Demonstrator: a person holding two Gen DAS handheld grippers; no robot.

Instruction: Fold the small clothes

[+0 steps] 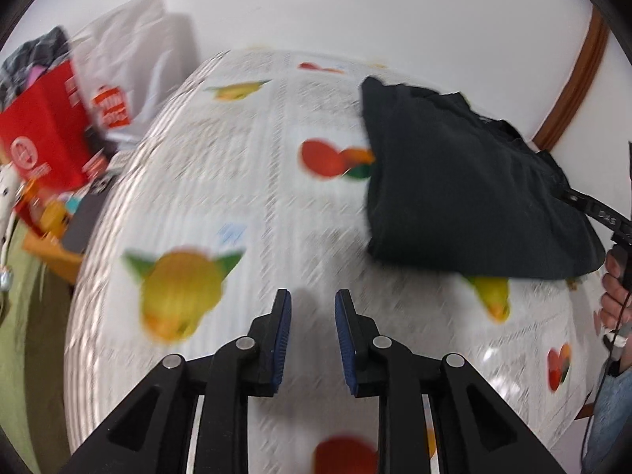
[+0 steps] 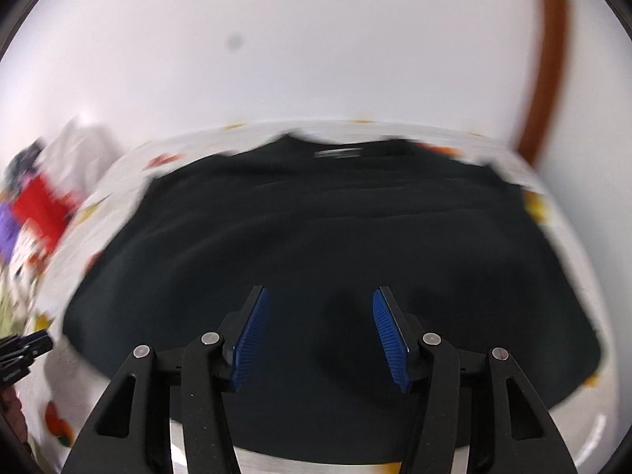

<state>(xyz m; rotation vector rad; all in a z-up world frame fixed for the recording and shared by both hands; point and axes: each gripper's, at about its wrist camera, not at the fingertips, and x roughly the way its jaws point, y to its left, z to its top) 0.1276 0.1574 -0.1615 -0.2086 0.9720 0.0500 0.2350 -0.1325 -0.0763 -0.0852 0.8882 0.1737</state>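
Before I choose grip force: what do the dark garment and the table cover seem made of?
Garment: soft matte knit, probably cotton jersey; it lies in limp folds with no shine. Table cover: likely glossy plastic or oilcloth with printed fruit; it shows bright glare streaks, though blur hides the weave.

Right claw gapes above black garment (blurred).

Home room, fruit-print tablecloth, red shopping bag, white wall
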